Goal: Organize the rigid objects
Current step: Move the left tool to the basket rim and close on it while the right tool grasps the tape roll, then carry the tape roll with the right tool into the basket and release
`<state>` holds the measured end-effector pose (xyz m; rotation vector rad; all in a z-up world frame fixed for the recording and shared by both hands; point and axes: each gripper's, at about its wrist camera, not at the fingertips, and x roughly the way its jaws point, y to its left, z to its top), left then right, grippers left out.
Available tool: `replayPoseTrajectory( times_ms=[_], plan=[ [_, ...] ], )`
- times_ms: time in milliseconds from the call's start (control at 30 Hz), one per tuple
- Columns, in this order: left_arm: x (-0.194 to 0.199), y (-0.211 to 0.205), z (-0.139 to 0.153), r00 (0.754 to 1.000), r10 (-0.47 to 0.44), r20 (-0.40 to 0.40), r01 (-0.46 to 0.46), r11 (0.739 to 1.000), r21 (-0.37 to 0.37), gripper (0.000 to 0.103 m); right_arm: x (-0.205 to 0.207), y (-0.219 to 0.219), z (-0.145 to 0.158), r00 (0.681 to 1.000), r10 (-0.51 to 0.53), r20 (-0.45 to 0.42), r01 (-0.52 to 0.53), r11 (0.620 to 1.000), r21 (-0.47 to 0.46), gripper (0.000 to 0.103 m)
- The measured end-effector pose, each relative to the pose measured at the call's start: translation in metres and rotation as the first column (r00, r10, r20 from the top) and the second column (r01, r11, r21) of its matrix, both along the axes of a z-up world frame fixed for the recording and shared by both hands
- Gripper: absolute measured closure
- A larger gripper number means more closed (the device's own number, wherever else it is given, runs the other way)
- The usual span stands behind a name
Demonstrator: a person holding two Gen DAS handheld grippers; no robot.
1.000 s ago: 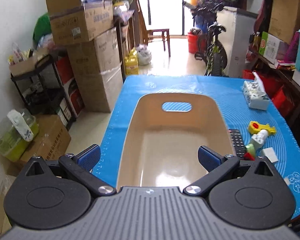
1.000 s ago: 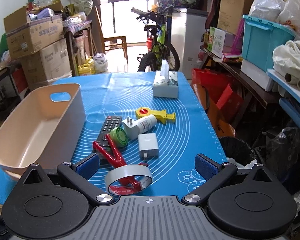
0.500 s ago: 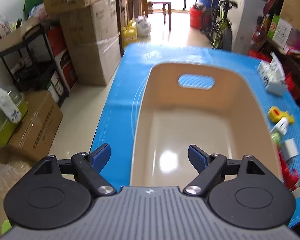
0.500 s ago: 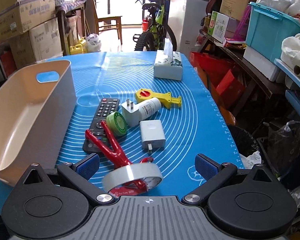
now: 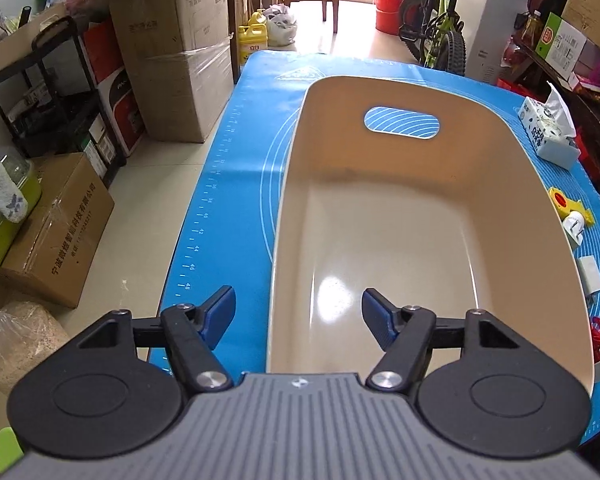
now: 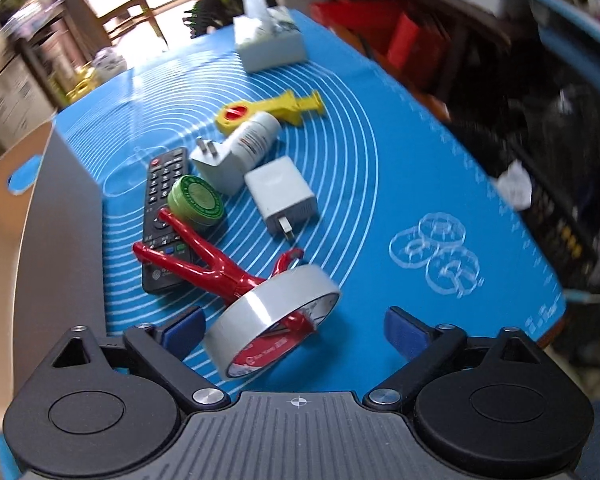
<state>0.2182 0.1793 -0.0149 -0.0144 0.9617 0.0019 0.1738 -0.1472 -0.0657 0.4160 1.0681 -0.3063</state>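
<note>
A beige plastic bin stands empty on the blue mat; its side also shows in the right wrist view. My left gripper is open, its jaws either side of the bin's near left wall. My right gripper is open and empty, just above a tape roll that leans on a red clamp. Behind lie a black remote, a green tin, a white charger, a white plug adapter, a white bottle and a yellow tool.
A tissue pack sits at the mat's far end. Cardboard boxes and a black shelf stand left of the table. A bicycle is behind. Shelves with red items and a dark bag line the right.
My left gripper has risen, tilted down over the bin's near left edge, and its jaws have narrowed. My right gripper has dropped and rolled towards the tape roll; that view is blurred by motion.
</note>
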Motion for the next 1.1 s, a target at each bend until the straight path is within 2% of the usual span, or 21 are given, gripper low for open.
replayPoseTrajectory(
  times_ms=[133,200,267,367,600,700,800,1100],
  plan=[
    [0.002,0.003,-0.001,1.000,0.009,-0.007,-0.009,1.000,-0.013,0.044,0.002,0.005,-0.004,1.000,-0.004,-0.006,0.004,0.999,0.032,0.026],
    [0.002,0.003,-0.002,1.000,0.007,-0.013,-0.008,1.000,-0.017,0.050,0.002,0.007,-0.004,1.000,0.008,0.000,-0.008,0.999,0.038,0.039],
    [0.004,0.002,-0.004,1.000,0.003,-0.025,-0.003,1.000,-0.024,0.065,0.002,0.007,-0.002,1.000,0.020,0.008,-0.021,0.999,0.046,0.049],
    [0.006,0.001,-0.008,0.999,0.002,-0.044,-0.004,1.000,-0.028,0.075,0.002,0.006,0.000,0.999,0.032,0.014,-0.033,0.999,0.036,0.071],
    [0.007,0.008,-0.010,0.998,0.024,-0.058,-0.026,0.999,-0.036,0.086,-0.002,0.004,0.007,0.995,0.082,0.058,-0.081,0.996,-0.024,0.074],
    [0.008,0.011,-0.011,0.997,0.044,-0.065,-0.046,0.999,-0.021,0.098,-0.002,0.003,0.013,0.991,0.106,0.079,-0.102,0.994,-0.051,0.074],
    [0.008,0.016,-0.012,0.996,0.051,-0.071,-0.054,0.997,-0.046,0.099,-0.003,0.002,0.020,0.988,0.122,0.098,-0.114,0.990,-0.080,0.074],
    [0.007,0.015,-0.012,0.996,0.049,-0.073,-0.053,0.998,-0.047,0.099,-0.002,-0.006,0.031,0.979,0.176,0.102,-0.158,0.973,-0.166,0.074]
  ],
)
